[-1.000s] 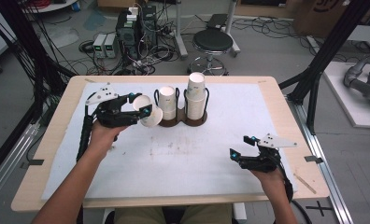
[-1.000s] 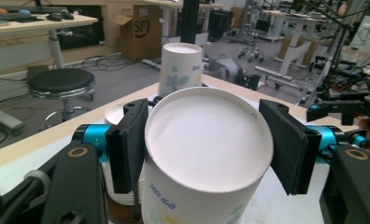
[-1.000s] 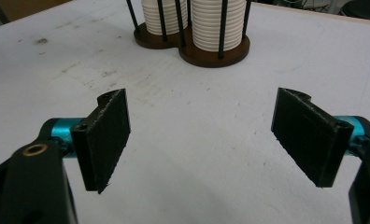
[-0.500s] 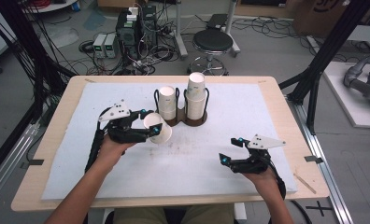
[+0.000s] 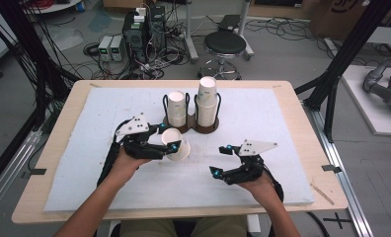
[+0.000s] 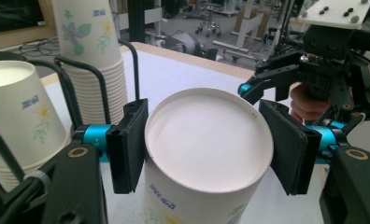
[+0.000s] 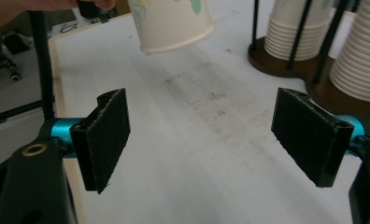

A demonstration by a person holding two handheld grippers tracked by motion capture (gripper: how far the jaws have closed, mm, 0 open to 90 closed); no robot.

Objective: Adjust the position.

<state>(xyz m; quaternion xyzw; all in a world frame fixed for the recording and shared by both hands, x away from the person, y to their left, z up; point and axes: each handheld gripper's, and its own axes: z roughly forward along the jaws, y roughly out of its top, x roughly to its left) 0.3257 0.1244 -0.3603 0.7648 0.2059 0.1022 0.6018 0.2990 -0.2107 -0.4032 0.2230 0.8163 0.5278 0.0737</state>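
Nearest to the person, the right gripper (image 5: 223, 160) is held just above the white tabletop (image 5: 282, 123) with its jaws wide apart and nothing between them. A little farther and to the left, the left gripper (image 5: 167, 138) is clamped on a single paper cup (image 5: 176, 144), which is carried above the tabletop, tilted with its closed base toward the left gripper's camera. In the left gripper view the pads (image 6: 129, 144) are pressed on the cup's wall just below the base.

The step in hand is judged to be the carrying of this cup away from the cup holder (image 5: 191, 123), perhaps toward the right gripper. The squeeze should be kept light, because thin paper is crushed easily. If the cup is passed over, the open jaws should be brought around the wall before the left ones are released.

Farthest, two stacks of cups (image 5: 207, 101) are standing upside down in the holder.
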